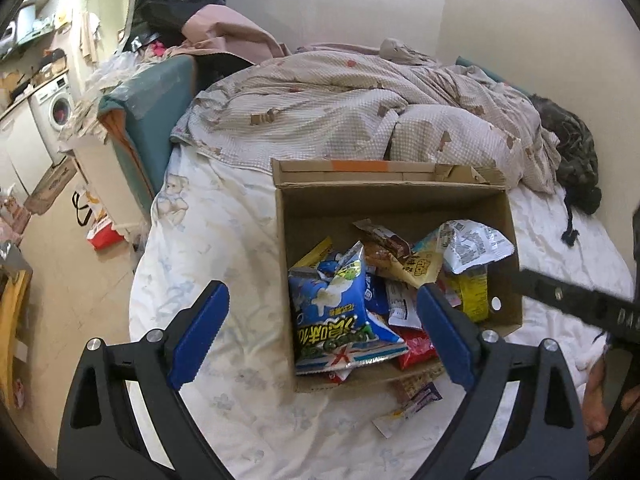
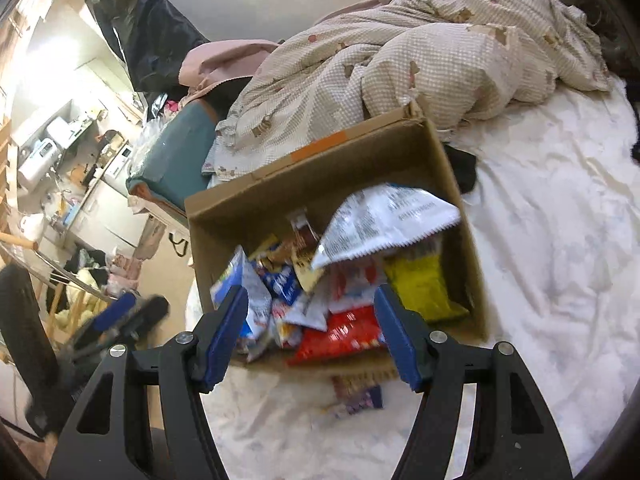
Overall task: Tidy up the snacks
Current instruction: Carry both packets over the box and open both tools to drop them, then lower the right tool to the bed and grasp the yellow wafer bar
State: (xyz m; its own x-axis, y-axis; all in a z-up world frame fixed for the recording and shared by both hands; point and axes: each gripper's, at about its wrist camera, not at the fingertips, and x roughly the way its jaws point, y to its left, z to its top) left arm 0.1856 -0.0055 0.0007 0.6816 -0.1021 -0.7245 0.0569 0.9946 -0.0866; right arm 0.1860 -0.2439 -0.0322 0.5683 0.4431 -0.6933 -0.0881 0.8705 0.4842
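An open cardboard box (image 1: pixel 396 200) (image 2: pixel 320 184) sits on the white bed sheet and holds several snack packets. A big blue packet (image 1: pixel 340 320) lies on top at its front left, a white-backed packet (image 1: pixel 472 246) (image 2: pixel 384 220) at the back right, a yellow one (image 2: pixel 420 286) and a red one (image 2: pixel 340 334) beside it. A small packet (image 1: pixel 416 398) (image 2: pixel 356 394) lies on the sheet in front of the box. My left gripper (image 1: pixel 324 336) is open and empty above the box's front. My right gripper (image 2: pixel 312 336) is open and empty over the box's front edge.
A crumpled beige quilt (image 1: pixel 360 108) lies behind the box. A teal cushion (image 1: pixel 160 112) stands at the bed's left edge. A dark garment (image 1: pixel 576 160) lies at the far right by the wall. The floor and a washing machine (image 1: pixel 54 108) are at the left.
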